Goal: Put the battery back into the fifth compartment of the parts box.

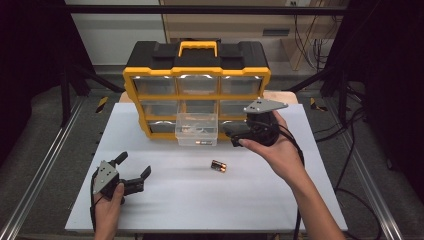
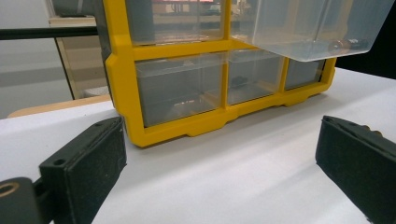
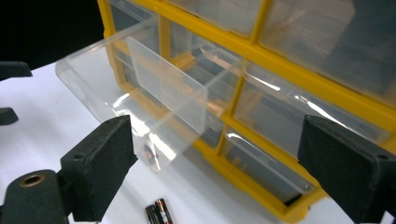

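Nearest to us, at the bottom left of the high view, a hand holds the left tongs (image 1: 134,166) low over the desk (image 1: 165,205), jaws spread wide with nothing between them. In the left gripper view the two black pads sit at the bottom corners, both cut off by the frame edge, with bare white surface between.

At the middle right of the high view the other hand holds the right tongs (image 1: 231,133) up beside the organizer; the grey plate and fingers cover most of them there. In the right gripper view the jaws stand spread and pinch nothing.

The largest thing is the yellow and black drawer organizer (image 1: 196,75), standing at the upper centre of the desk. Its clear drawer fronts glare, so we cannot make out what lies inside most of them.

One clear drawer (image 1: 196,129) is pulled out from the bottom row at the frame's centre. A small dark item lies in it, hard to identify through the plastic. In the right gripper view a clear divider crosses it.

Smallest, a battery (image 1: 218,166) lies on the desk just below the drawer, apart from both tongs. In the right gripper view it is cut off by the bottom edge.
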Action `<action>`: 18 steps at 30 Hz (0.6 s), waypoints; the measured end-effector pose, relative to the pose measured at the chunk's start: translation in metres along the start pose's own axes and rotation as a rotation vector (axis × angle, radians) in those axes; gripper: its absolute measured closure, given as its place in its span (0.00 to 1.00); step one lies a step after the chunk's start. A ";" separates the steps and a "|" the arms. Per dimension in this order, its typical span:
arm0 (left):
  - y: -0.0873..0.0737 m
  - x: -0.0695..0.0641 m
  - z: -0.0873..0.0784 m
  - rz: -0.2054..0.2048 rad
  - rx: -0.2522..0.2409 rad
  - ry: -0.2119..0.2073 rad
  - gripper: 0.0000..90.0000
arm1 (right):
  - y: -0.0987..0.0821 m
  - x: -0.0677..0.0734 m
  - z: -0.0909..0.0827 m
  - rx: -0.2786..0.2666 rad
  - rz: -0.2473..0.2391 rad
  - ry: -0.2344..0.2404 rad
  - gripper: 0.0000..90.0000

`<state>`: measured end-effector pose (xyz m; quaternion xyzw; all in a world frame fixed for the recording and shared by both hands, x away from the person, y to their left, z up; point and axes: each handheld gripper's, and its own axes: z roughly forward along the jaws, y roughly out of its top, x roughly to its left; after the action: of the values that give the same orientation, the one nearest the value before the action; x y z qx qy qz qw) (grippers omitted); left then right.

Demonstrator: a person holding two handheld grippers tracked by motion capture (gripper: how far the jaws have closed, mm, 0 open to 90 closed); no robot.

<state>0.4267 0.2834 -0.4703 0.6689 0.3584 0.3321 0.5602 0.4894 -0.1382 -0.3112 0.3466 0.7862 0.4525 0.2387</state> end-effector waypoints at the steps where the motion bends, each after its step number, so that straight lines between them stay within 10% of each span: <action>1: 0.000 0.001 -0.001 -0.003 0.001 0.003 0.02 | -0.006 -0.003 -0.003 0.001 0.009 -0.007 0.12; 18: 0.000 0.001 -0.003 0.008 0.001 0.015 0.02 | -0.051 -0.003 0.007 0.111 0.007 -0.007 0.12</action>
<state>0.4246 0.2853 -0.4699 0.6683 0.3599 0.3391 0.5558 0.4795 -0.1545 -0.3596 0.3638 0.8079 0.4079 0.2203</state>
